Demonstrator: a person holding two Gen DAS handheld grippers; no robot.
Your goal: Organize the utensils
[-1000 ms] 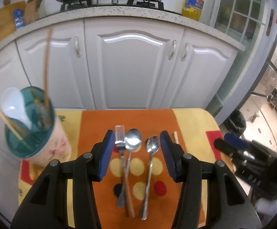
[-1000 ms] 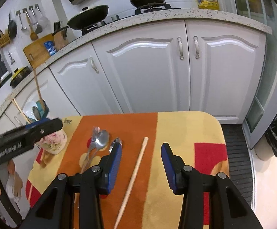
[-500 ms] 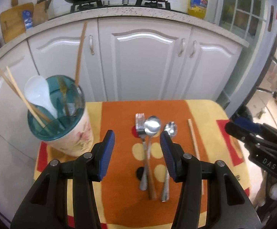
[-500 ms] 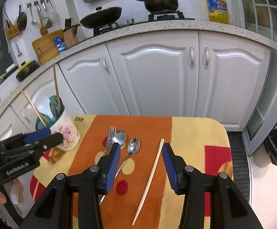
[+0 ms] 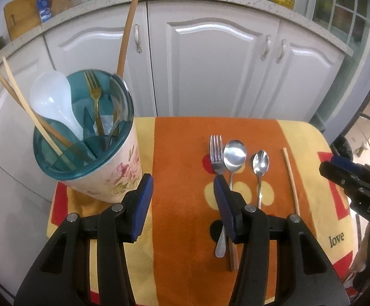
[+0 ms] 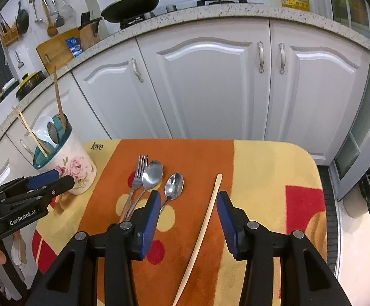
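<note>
Utensils half sorted: a fork (image 5: 216, 153), two spoons (image 5: 234, 153) and one chopstick (image 6: 205, 227) lie on the mat (image 5: 185, 140); others stand in the floral holder (image 5: 113, 168). Left gripper (image 5: 182, 201) and right gripper (image 6: 187, 216) hover with jaws apart, empty.

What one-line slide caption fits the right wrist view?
Open right gripper poised over a lone chopstick on the table, beside a fork and two spoons.

Steel fork (image 6: 139, 170), large spoon (image 6: 153, 172) and small spoon (image 6: 174, 185) flat side by side mid-cloth, heads toward the far edge, single pale chopstick (image 6: 205, 225) lying to their right, floral holder (image 6: 65, 164) upright at far left corner, holding utensils
</note>
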